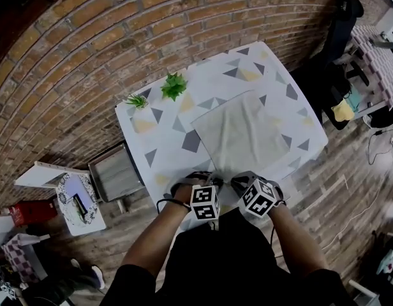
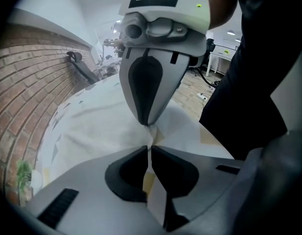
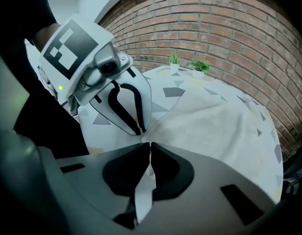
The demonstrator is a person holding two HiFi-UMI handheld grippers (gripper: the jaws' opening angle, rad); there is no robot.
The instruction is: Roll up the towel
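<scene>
A red box [image 1: 30, 212] lies on the wood floor at the far left. Beside it stands a white stool [image 1: 78, 203] with small things on top. Next to the stool, just off the table's left corner, sits a grey crate [image 1: 115, 173]. The table [image 1: 273, 69] stands against a brick wall [image 1: 88, 37], and its white cover is printed with grey and yellow triangles. Two small plants stand near its far left edge, one [image 1: 136, 101] smaller than the other [image 1: 174, 85].

The towel [image 1: 241, 132], pale and plain, lies spread flat on the right half of the table. Its near edge is at the table's near edge, in front of the person.

The left gripper [image 1: 201, 176] points steeply down at the towel's near edge. In its own view the jaws are pressed together on a fold of the towel, which shows as a thin pale strip between the pads [image 2: 141, 153]. The cloth is drawn up into a small peak at the pinch.

The right gripper [image 1: 238, 181] is just beside it, tip almost touching tip, at the same edge. Its jaws are likewise clamped on the towel, with a pale strip pinched between them. The rest of the towel [image 3: 214, 126] spreads out flat toward the plants.

A black chair [image 1: 340, 18] stands off the table's far right corner.
</scene>
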